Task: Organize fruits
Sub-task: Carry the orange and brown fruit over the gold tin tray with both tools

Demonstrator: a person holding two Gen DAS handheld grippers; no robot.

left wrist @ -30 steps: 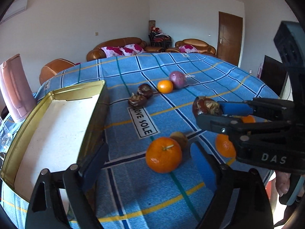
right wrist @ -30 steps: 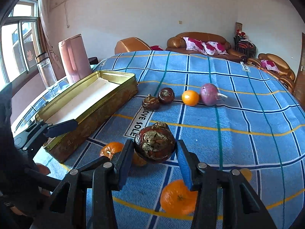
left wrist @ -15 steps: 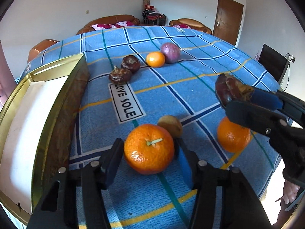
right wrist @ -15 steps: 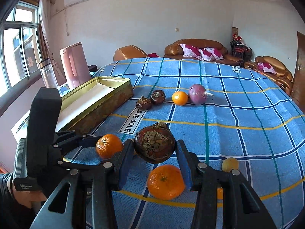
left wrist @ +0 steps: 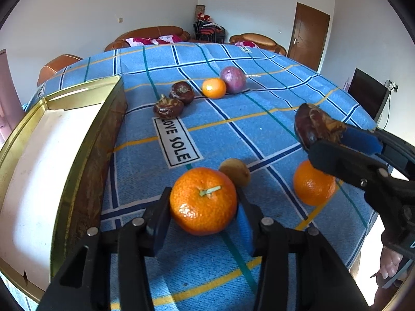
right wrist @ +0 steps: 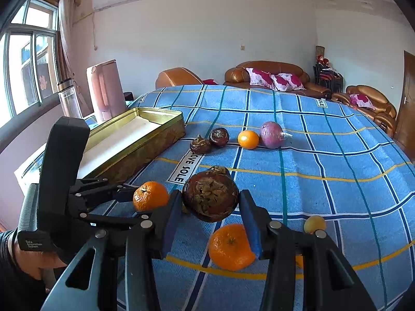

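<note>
Left gripper point(left wrist: 203, 204) jaws just closing, right gripper point(right wrist: 210, 204) clamped, both angled downward

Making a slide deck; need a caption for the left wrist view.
Left tool closes around an orange beside the gold tin.

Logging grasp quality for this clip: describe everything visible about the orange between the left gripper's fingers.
The orange is a round mandarin with glossy, dimpled bright skin and a short green stem stub on top, tilted slightly toward the right. It looks whole and undamaged. It sits on the blue checked tablecloth near its front edge, between the left gripper pads, whose jaws have just been closing and now press both its sides. A small tan fruit lies right behind it, apparently touching.
</note>
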